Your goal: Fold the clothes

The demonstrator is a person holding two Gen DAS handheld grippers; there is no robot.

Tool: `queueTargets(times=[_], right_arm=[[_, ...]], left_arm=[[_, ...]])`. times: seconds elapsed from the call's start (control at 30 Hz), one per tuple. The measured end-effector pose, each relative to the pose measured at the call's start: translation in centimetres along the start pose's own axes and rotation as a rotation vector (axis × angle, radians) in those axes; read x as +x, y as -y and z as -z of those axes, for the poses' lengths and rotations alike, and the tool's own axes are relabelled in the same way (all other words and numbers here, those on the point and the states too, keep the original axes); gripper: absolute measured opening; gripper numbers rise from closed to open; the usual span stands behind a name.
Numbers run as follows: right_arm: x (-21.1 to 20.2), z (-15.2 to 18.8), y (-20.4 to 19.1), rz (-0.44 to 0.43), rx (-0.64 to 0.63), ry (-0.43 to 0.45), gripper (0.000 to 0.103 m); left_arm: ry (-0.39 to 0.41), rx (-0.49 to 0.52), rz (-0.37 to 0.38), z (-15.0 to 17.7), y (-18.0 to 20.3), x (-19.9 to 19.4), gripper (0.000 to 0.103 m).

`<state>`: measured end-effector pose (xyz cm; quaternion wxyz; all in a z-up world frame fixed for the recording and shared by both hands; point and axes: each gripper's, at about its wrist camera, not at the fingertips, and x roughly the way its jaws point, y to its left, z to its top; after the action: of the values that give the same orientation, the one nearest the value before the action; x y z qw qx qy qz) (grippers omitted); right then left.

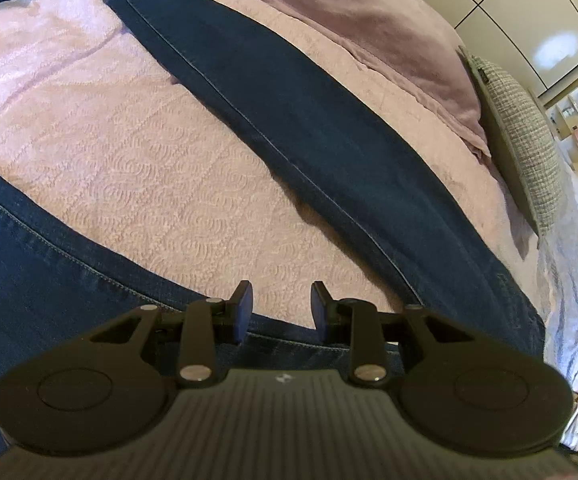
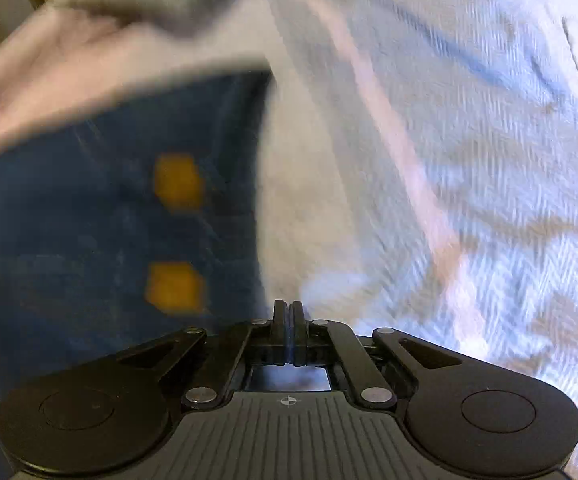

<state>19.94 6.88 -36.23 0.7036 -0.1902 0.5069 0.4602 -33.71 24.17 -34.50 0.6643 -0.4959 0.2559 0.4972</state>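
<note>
Dark blue jeans lie spread on the bed. One leg [image 1: 289, 120] runs from the top left down to the right, and the other leg [image 1: 49, 272] crosses the lower left. My left gripper [image 1: 281, 308] is open, hovering where the two legs meet, with bare bedspread showing between its fingers. The right wrist view is motion-blurred. There the jeans [image 2: 89, 240] fill the left side and carry two orange patches [image 2: 177, 180]. My right gripper [image 2: 288, 312] is shut just right of the denim's edge, and nothing is visibly held between its fingers.
A pink quilted bedspread [image 1: 149, 160] covers the bed, and a rumpled mauve blanket [image 1: 369, 32] lies at the top right. A grey woven cushion [image 1: 521, 140] sits at the bed's right edge. Pale blue-white textured bedding [image 2: 469, 160] fills the right of the right wrist view.
</note>
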Motion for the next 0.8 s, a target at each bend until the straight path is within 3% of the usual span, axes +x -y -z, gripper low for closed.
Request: queueTargets(times=[0.1,0.13,0.17,0.2,0.37,0.53,0.7,0.77,0.8], right_arm=[[-1.8,0.3,2.4,-0.119,0.201,0.09,0.004],[-2.4,0.1,2.9,-0.162,0.231,0.102,0.021],[-3.0,-0.1,3.5,-0.205,0.261,0.113,0.048],[-3.5,-0.2,4.0,-0.25,0.28,0.125,0.052],[-1.7,-1.6,3.4,-0.439,0.199,0.068,0.052],[2.3,-2.3,3.0,-0.474,0.141,-0.047,0.052],[4.7,-2.6,4.6,-0.558,0.243,-0.081,0.052],[4.8,-2.9,4.5,-0.617,0.224,-0.093,0.021],[4.7,-2.9,4.4,-0.646,0.213,-0.101,0.017]], left_arm=[[0.013,0.019,0.004,-0.1,-0.4,-0.6,0.026],[0.013,0.015,0.007,-0.1,-0.4,-0.6,0.026],[0.012,0.011,0.01,0.0,-0.4,-0.5,0.026],[0.012,0.007,0.013,0.0,-0.5,-0.5,0.026],[0.007,-0.002,0.033,0.4,-0.1,-0.2,0.026],[-0.005,0.003,0.024,0.7,0.5,0.1,0.026],[-0.004,-0.035,0.011,0.6,0.2,0.3,0.026],[-0.005,-0.045,0.009,0.5,0.3,0.4,0.026],[-0.005,-0.046,0.009,0.4,0.4,0.5,0.026]])
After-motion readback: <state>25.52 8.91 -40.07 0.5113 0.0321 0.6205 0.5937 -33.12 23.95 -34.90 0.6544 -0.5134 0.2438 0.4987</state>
